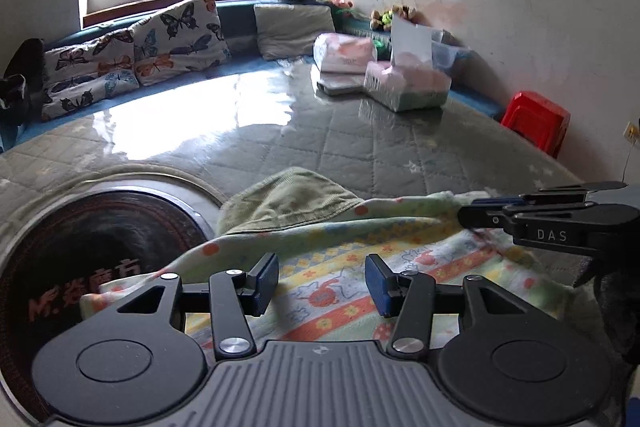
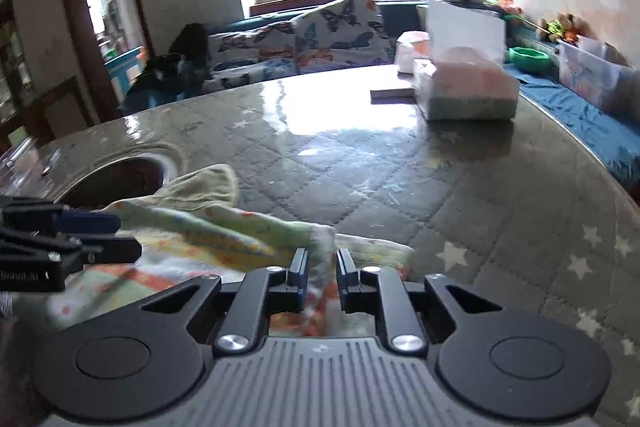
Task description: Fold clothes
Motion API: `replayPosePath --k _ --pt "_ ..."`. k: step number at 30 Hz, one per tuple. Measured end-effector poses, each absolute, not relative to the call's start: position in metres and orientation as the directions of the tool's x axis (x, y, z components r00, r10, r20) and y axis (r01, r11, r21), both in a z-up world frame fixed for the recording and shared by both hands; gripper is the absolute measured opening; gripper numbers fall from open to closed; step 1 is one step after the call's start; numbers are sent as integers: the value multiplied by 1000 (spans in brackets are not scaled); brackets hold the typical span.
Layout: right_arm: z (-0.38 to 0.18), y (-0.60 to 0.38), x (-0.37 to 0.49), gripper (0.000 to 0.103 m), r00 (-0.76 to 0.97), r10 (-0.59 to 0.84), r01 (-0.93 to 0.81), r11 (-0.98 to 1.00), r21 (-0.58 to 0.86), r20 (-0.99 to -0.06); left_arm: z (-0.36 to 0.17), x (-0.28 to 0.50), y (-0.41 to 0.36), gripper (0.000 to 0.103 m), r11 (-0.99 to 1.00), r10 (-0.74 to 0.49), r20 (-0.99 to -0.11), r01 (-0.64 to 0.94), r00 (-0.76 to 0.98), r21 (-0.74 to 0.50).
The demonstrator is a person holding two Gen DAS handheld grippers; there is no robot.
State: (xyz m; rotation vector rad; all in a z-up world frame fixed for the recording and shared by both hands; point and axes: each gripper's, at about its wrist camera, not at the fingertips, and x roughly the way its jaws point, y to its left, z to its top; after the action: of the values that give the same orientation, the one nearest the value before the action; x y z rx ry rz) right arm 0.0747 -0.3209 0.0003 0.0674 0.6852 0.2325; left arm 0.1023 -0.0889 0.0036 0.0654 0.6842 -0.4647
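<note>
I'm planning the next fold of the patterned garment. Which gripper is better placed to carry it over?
Right. The right gripper already pinches a raised fold of the patterned garment, while the left gripper hangs open above it, holding nothing.

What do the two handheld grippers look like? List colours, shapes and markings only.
Both are alike. The left gripper has a grey ribbed body, two round black discs, black linkage arms with silver rivets, and blue finger pads. The right gripper matches it; seen from the left camera its side carries white letters "DAS". No cables or sleeves show.
</note>
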Motion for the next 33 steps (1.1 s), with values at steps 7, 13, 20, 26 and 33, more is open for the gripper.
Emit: replayPosePath --k 7,13,20,26,33 --pt "22 -284 44 20 729 353 -366 925 102 -586 6 61 -69 49 892 -395 -612 446 685 -75" --pt "21 -245 35 20 685 443 -489 868 86 -578 1 39 -67 49 883 -405 -610 466 681 -66" --pt "-3 -220 24 20 640 446 -553 833 28 -626 -12 34 -68 49 881 -397 -635 470 663 -60" --pt "-3 -224 19 20 645 452 -549 835 39 -617 -16 30 -69 49 886 -387 -630 460 674 -52" --pt "-5 -232 8 19 654 439 -531 847 39 -617 -14 26 -58 49 904 -376 -621 420 688 -81"
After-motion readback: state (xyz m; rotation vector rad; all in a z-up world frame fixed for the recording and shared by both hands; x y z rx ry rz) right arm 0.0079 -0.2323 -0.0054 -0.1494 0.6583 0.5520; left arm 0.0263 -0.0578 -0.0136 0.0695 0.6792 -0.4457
